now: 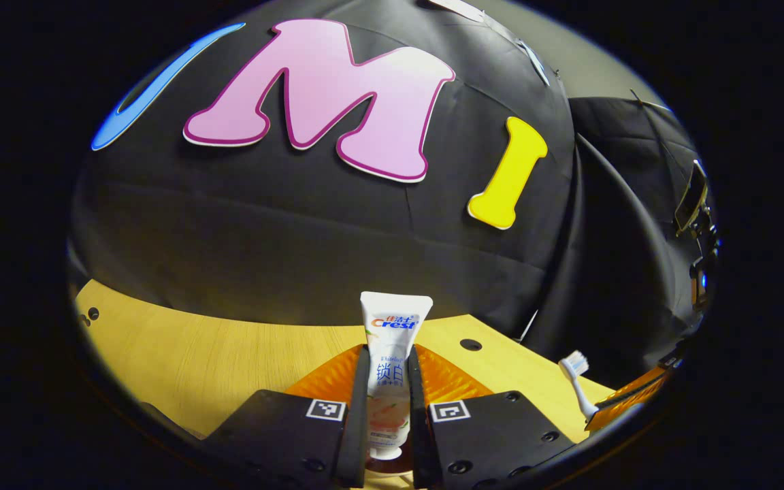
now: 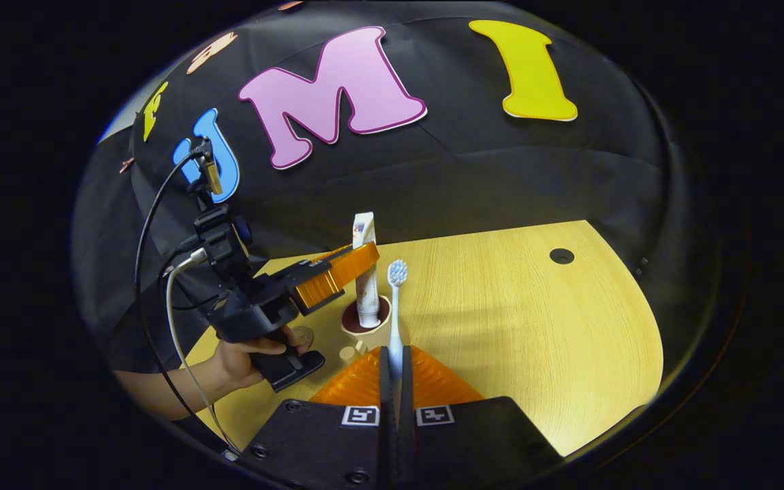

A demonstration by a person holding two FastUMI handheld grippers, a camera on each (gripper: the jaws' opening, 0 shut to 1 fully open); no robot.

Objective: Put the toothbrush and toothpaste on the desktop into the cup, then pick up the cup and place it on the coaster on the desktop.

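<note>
Pale wooden desktop (image 2: 535,327), black-draped booth

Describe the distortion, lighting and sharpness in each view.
Left gripper view: fisheye bends the desktop edge; toothpaste in the left tongs is sharp and evenly lit. Right gripper view: same curving; toothbrush in the right tongs is crisp; soft shadows cross the desktop beside the cup.

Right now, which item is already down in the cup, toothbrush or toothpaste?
The toothpaste: its lower end sits inside the cup. The toothbrush is outside, beside it.
</note>
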